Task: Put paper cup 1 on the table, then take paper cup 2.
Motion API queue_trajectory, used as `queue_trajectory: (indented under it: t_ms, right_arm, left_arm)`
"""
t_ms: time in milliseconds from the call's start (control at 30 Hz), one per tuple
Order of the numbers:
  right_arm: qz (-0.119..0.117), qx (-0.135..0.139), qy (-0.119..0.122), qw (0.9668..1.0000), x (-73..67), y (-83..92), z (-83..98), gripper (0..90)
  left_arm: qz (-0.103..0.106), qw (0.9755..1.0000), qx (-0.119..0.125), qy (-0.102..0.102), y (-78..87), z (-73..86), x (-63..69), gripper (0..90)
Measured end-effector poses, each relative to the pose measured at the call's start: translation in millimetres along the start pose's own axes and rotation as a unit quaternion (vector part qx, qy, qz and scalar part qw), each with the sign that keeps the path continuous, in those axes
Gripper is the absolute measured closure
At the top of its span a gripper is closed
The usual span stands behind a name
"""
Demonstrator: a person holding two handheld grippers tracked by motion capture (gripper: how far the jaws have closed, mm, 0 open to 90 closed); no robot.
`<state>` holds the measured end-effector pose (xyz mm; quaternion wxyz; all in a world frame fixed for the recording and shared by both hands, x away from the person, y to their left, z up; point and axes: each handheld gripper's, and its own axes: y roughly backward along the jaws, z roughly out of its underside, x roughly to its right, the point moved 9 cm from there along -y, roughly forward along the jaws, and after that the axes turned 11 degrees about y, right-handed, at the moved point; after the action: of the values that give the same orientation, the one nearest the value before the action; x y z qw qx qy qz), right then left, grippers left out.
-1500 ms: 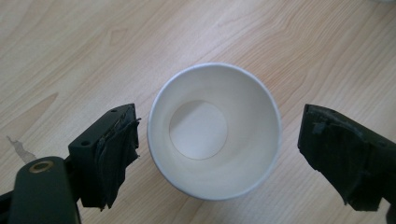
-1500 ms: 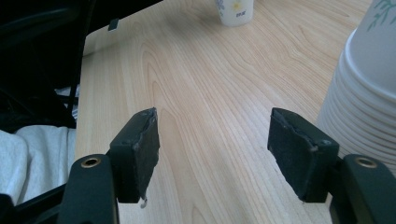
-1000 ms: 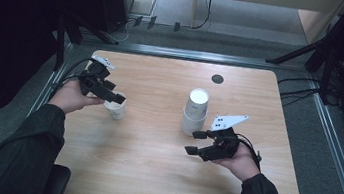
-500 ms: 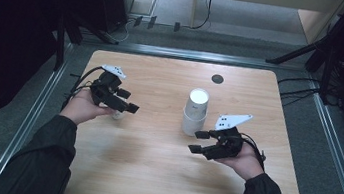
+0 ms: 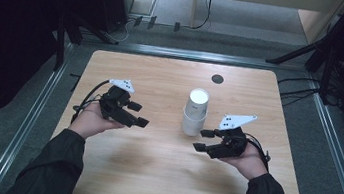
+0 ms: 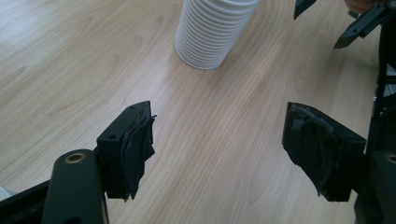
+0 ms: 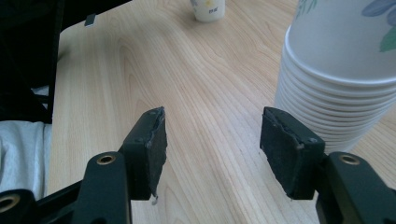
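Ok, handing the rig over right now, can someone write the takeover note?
Left hand-held gripper: open, empty, jaws have just been closing a little; it hangs over the table's left half.
Right hand-held gripper: open, empty, beside the stack's base, not touching.
Things: the stack of white paper cups stands mouth down mid-table; a single cup stands apart on the left.
Done: one cup appears to be off the stack and set down.
Left: probably take the next cup off the stack.

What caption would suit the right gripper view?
Open gripper beside a stack of paper cups on a wooden table.
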<state>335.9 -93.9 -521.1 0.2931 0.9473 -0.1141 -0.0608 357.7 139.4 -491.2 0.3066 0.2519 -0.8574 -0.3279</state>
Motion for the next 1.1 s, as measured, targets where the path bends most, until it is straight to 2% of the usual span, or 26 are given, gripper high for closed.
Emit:
queue_trajectory:
  t_ms: [100,167,300,700,800,1100]
  right_arm:
    - [0.002,0.002,-0.002,1.0000,1.6,1.9,0.4,41.6]
    - [0.010,0.002,0.005,0.9999,3.7,3.6,0.0,41.6]
    - [0.015,0.005,0.003,0.9999,7.0,8.1,-1.6,41.6]
    - [0.012,0.005,-0.012,0.9998,13.4,21.1,4.0,40.5]
    - [0.011,0.005,-0.020,0.9997,15.4,22.9,4.8,40.5]
    - [0.020,0.005,-0.017,0.9996,21.7,23.8,2.5,39.7]
  left_arm:
    - [0.003,0.9999,0.012,0.002,-4.1,3.0,4.4,24.9]
    - [0.009,0.9997,0.022,0.004,-6.4,4.2,7.7,24.8]
    - [0.009,0.9998,0.015,-0.004,-11.4,9.1,13.9,24.8]
    - [0.013,0.9998,0.010,-0.007,-21.0,26.6,21.6,24.9]
    - [0.014,0.9998,0.003,-0.016,-24.3,30.2,24.8,24.9]
    - [0.023,0.9995,0.002,-0.020,-28.0,33.0,28.9,24.9]
